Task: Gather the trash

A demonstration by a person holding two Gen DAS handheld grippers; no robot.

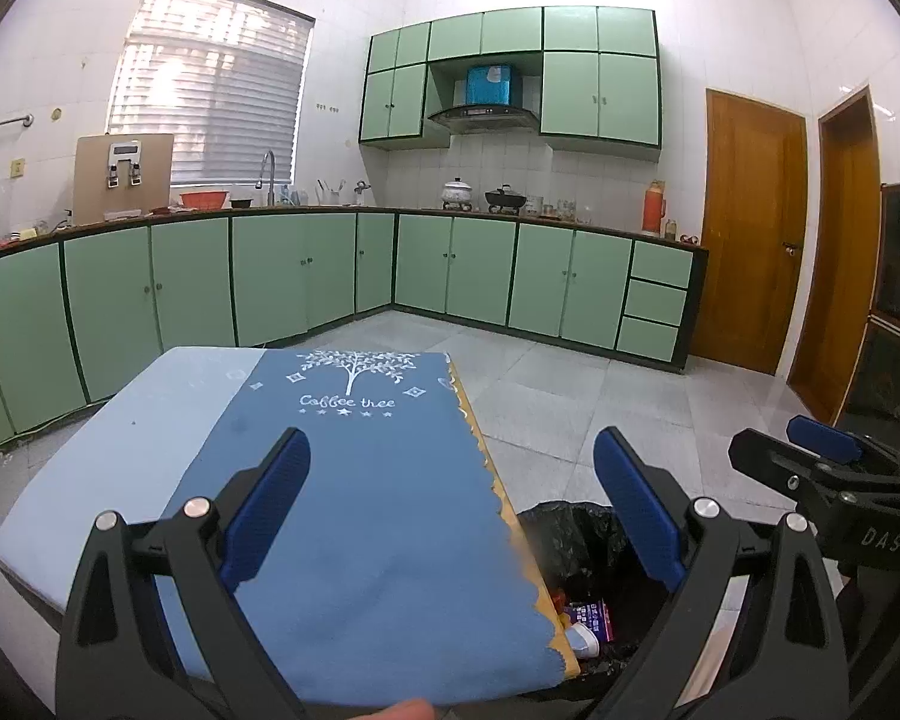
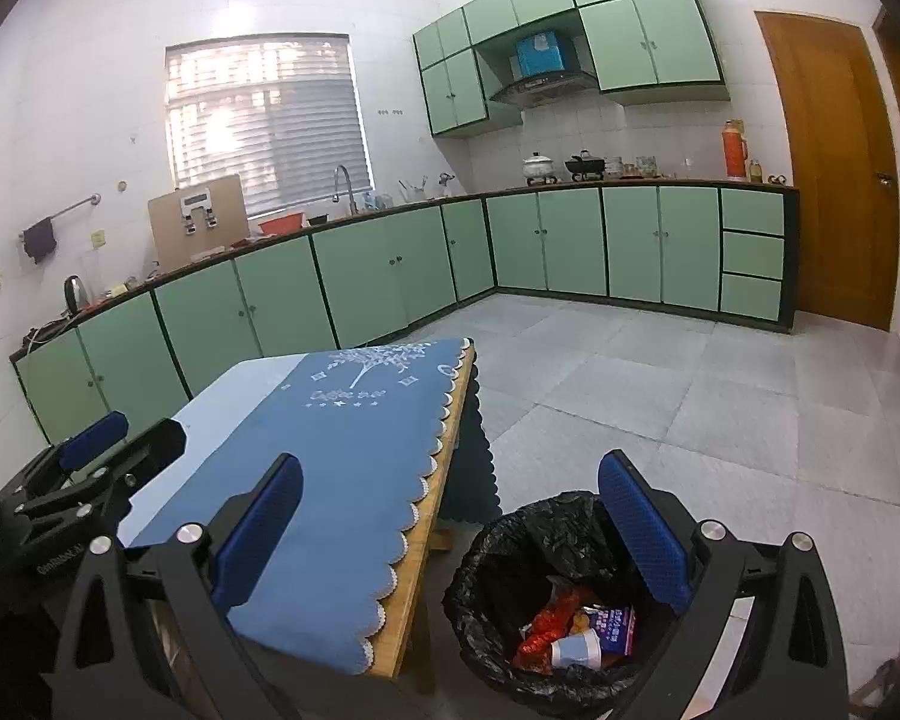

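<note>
- Right wrist view showed the bin (image 2: 498, 546), lined with a black bag, on the floor just beside the desk (image 2: 426, 546); inside lay a red wrapper (image 2: 549, 624), a paper cup (image 2: 576, 651) and a purple packet (image 2: 618, 627).
- No trash showed on the blue cloth (image 2: 342, 480), so the collecting looked finished or nearly so.
- Right claw (image 2: 450, 546) hung above the desk edge and bin, fingers spread apart, holding nothing.
- Left claw (image 1: 450, 516) hung over the cloth, fingers apart too, empty.
- Scalloped cloth edge overhung the desk's side near the bin; the tiled floor (image 2: 720, 420) beyond lay open for moving.
</note>
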